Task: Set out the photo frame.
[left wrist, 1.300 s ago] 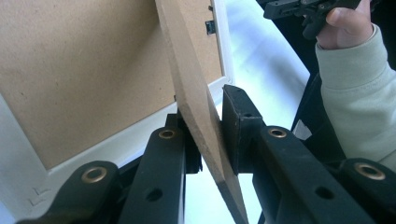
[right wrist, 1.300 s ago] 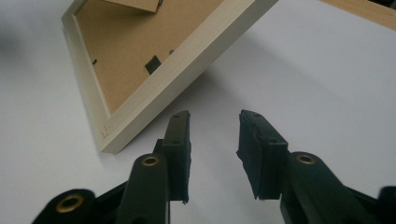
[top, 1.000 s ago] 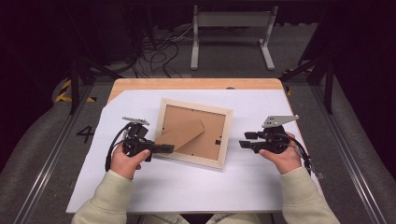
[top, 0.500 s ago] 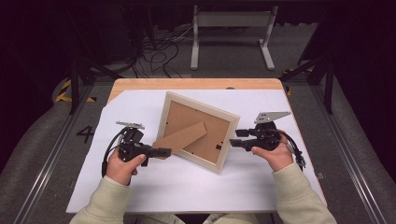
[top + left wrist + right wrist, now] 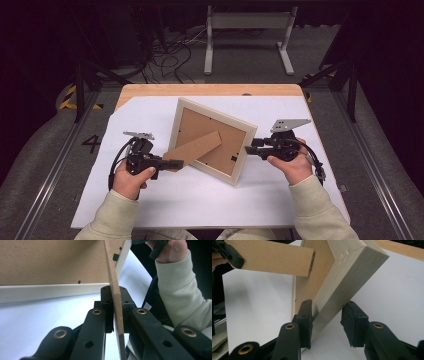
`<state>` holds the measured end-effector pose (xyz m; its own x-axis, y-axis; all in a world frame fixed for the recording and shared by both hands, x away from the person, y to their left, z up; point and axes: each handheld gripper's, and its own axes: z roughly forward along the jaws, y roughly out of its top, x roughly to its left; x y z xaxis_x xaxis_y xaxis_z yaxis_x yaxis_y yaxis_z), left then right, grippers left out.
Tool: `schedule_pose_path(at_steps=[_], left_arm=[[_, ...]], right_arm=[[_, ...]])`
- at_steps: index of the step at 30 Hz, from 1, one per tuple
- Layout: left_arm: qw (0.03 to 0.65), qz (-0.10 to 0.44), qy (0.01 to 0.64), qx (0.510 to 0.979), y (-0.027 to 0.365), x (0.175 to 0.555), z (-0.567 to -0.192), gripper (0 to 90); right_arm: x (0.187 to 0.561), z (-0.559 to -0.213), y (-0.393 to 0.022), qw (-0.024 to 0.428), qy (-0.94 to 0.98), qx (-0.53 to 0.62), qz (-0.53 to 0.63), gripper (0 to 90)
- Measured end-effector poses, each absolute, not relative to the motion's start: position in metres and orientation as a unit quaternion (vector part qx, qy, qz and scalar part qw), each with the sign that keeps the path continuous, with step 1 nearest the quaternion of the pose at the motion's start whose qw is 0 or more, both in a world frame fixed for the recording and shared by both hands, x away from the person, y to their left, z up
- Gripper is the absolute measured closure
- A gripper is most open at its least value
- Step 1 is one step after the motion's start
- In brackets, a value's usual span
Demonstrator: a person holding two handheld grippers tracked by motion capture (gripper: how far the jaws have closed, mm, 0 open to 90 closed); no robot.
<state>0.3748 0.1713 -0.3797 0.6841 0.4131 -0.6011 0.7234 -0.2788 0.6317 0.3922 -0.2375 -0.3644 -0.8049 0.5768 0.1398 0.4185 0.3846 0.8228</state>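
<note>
A cream picture frame [image 5: 200, 107] is tipped up on the white sheet, its brown back [image 5: 220, 155] facing me. Its cardboard easel leg [image 5: 197, 147] swings out to the left. My left gripper [image 5: 175, 163] is shut on the free end of that leg [image 5: 113, 290], which runs thin between the pads [image 5: 108, 315]. My right gripper [image 5: 248, 149] straddles the frame's right corner. Its jaws have just been closing, and its pads [image 5: 305, 317] now bear on the thick rim [image 5: 342, 282] from both sides. The leg [image 5: 274, 257] and my left gripper [image 5: 230, 256] sit at the top left of the right gripper view.
A white sheet [image 5: 165, 210] covers most of the wooden table [image 5: 200, 90]. Beyond the far edge lie floor cables [image 5: 170, 50] and a grey metal stand [image 5: 250, 25]. Metal rails [image 5: 50, 170] run along both sides of the table.
The frame has turned clockwise and tipped up steeper. My right gripper has moved in to its right corner and narrowed its jaws around the rim. The left hand has hardly moved.
</note>
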Motion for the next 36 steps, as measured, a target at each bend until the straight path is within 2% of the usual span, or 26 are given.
schedule_pose_path(at_steps=[9,17,22,29,33,36], left_arm=[[0.481,-0.127,0.343,0.796,0.164,0.379,-0.381,85.5],[0.459,-0.087,0.329,0.821,0.151,0.385,-0.387,82.7],[0.443,-0.081,0.321,0.833,0.143,0.389,-0.396,81.0],[0.412,-0.086,0.307,0.853,0.135,0.394,-0.412,78.2],[0.404,-0.069,0.299,0.862,0.133,0.394,-0.418,76.6],[0.405,-0.066,0.302,0.86,0.135,0.394,-0.419,70.4]], right_arm=[[0.377,-0.349,-0.242,0.144,0.819,0.281,0.479,68.0],[0.368,-0.343,-0.242,0.198,0.823,0.264,0.463,68.8],[0.364,-0.342,-0.242,0.221,0.826,0.257,0.45,69.3],[0.359,-0.34,-0.239,0.24,0.829,0.246,0.441,69.9],[0.359,-0.342,-0.236,0.241,0.834,0.24,0.435,71.3],[0.357,-0.341,-0.235,0.238,0.836,0.234,0.436,71.7]])
